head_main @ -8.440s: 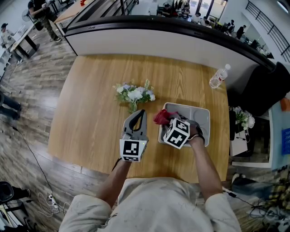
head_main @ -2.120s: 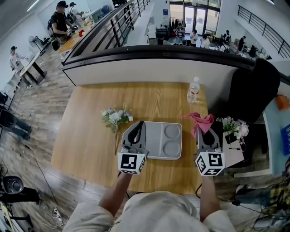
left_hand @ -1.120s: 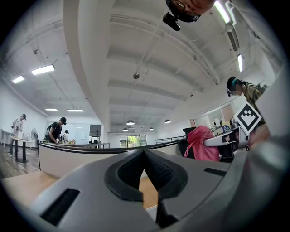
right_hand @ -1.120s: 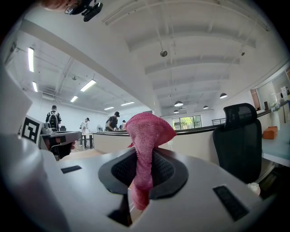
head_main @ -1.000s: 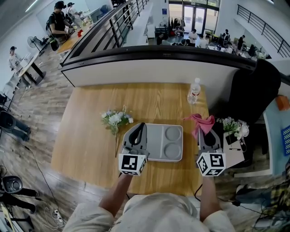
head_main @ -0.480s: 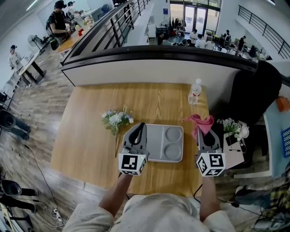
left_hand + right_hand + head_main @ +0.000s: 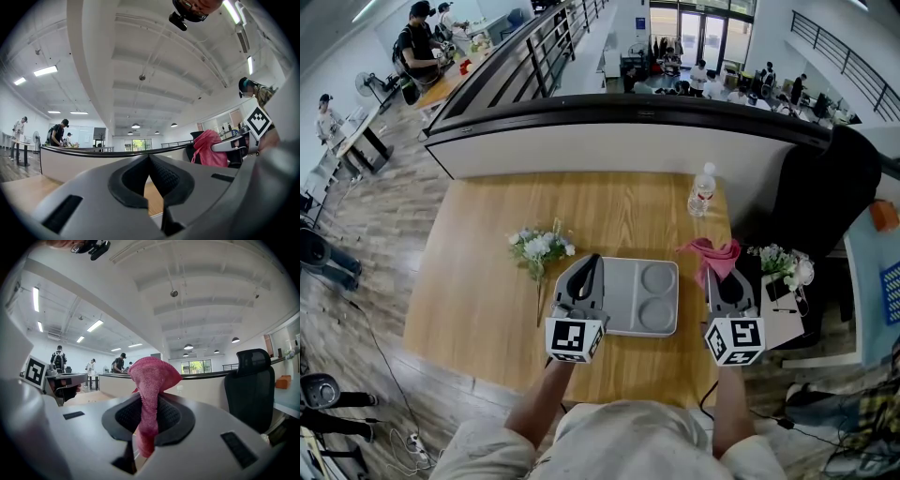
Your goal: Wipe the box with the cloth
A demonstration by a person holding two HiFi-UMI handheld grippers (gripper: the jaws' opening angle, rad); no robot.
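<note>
we count two grippers, one cloth, one box, one bottle, two flower bunches.

box (image 7: 619, 286): grey, shallow, rounded corners, two round recesses on its right half. lies on wooden table (image 7: 487, 281).

left gripper (image 7: 592, 259) over box's left edge, jaws pressed together, nothing between.

right gripper (image 7: 719, 274) just right of box, clenched on pink cloth (image 7: 710, 251), bunched above jaws.

head view alone shows us box whole. right gripper view gives knitted weave of cloth, pinched fold hanging below jaws.

clear plastic bottle (image 7: 701, 190) upright near table's far right corner.

flower bunches (image 7: 539, 247): one on table left of box, one off table at right.
</note>
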